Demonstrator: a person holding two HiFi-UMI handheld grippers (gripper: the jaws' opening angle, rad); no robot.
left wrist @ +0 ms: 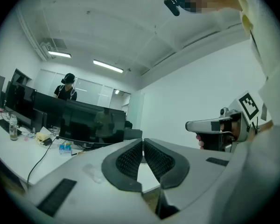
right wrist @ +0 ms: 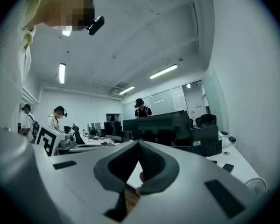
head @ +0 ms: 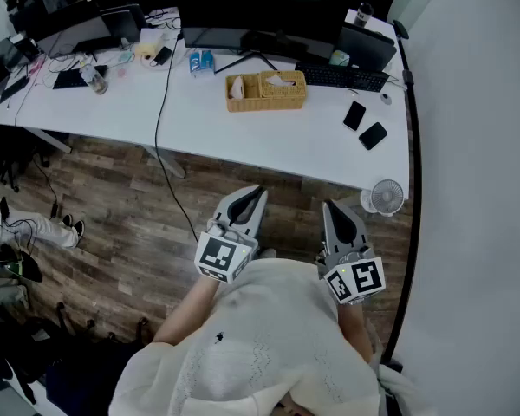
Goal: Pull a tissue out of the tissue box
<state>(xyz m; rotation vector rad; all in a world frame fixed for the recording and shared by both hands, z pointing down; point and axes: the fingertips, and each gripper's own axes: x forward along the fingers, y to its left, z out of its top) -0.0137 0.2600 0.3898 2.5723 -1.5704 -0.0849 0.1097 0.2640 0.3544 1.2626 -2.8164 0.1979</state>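
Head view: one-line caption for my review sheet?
Left gripper and right gripper, both shut, held short of the desk; tissue box untouched.

The head view looks steeply down on the desk (head: 243,137). Both gripper views face level, from nearby, toward that desk's monitor (left wrist: 88,122).

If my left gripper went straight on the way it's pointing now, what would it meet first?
Nothing close: the left gripper points level across wooden floor toward the white desk. It seems to ride above the desktop, so probably the wicker tissue box or black monitor behind; depth is unclear.
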